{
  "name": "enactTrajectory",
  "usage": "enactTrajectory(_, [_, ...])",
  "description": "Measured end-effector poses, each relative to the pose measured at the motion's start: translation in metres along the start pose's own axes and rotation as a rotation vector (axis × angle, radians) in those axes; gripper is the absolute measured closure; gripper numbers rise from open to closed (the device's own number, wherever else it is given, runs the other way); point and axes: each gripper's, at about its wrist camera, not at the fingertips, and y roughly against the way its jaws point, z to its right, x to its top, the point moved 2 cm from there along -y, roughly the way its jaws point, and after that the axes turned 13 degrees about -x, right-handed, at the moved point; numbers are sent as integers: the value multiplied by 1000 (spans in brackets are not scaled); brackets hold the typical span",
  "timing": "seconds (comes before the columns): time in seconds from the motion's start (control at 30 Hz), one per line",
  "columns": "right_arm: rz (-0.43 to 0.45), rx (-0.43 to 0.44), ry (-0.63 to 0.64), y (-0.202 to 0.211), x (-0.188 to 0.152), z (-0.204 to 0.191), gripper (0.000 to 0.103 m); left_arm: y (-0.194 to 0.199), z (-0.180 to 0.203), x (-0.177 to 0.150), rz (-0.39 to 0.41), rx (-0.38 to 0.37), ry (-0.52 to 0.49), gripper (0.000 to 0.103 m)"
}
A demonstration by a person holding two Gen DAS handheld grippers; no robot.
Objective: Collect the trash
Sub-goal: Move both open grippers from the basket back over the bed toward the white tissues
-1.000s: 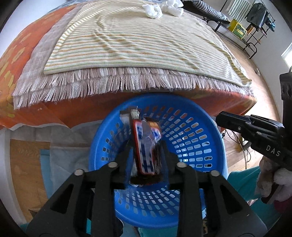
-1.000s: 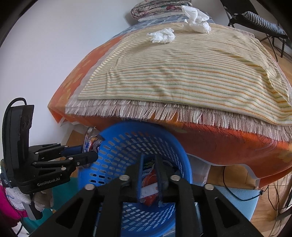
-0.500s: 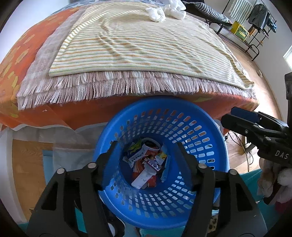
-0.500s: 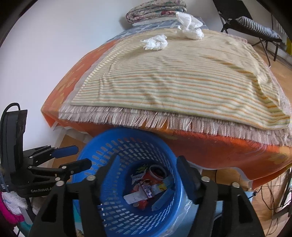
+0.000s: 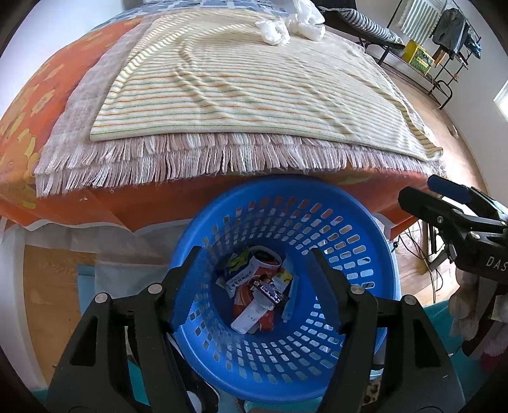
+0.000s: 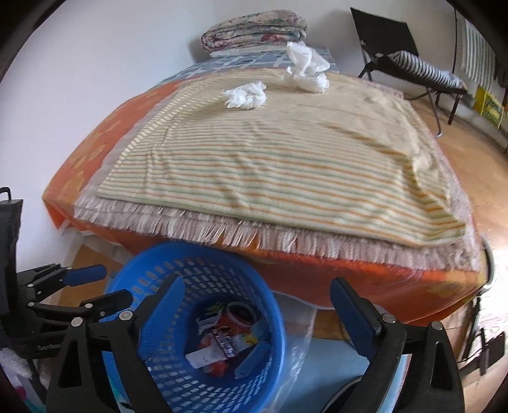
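Okay, both drops done. Left gripper sits above the blue basket, jaws apart, nothing between them. A second ago it was clamped on a red-and-blue wrapper; it opened early in that second and has held that gap since. Right gripper has just been opening too, now spread very wide and empty; it was pinched on a red-and-white packet a second ago.

Both pieces now lie in the basket's bottom with the rest of the wrappers: mixed packets, what looks like a can end, a blue strip against the wall. Nothing hangs on the rim. In the right wrist view the basket has slid towards lower left, so that gripper looks to be tilting up off it.

Basket stands on the floor, tight against the foot of the bed, just under the fringe of the grey throw.

Further back on the striped blanket: small crumpled tissue and, just beyond it, a larger white crumpled wad, near the folded quilt at the head. Well apart from the basket.

My read: those two are what's left on the bed. Both grippers free, one each would do it. Long reach; light stuff, could slip from a loose pinch.
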Motion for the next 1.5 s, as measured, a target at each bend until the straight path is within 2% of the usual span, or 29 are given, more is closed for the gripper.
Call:
enactTrajectory(0.2, [40,-47,22,10,6,-2,6,2,3,3,12,4,-6,35])
enactTrajectory(0.63, [101,-50,-21,30,32,10,6,2,7,18,28,-7,-8,35])
enactTrajectory(1.03, [165,-77,-27,47,68,24,6,13,20,65,100,-21,-42,35])
enactTrajectory(1.3, [223,-102,-21,60,95,33,6,10,29,96,110,-24,-76,35])
enactTrajectory(1.5, [234,-103,-12,59,111,36,6,7,35,119,127,-28,-92,35])
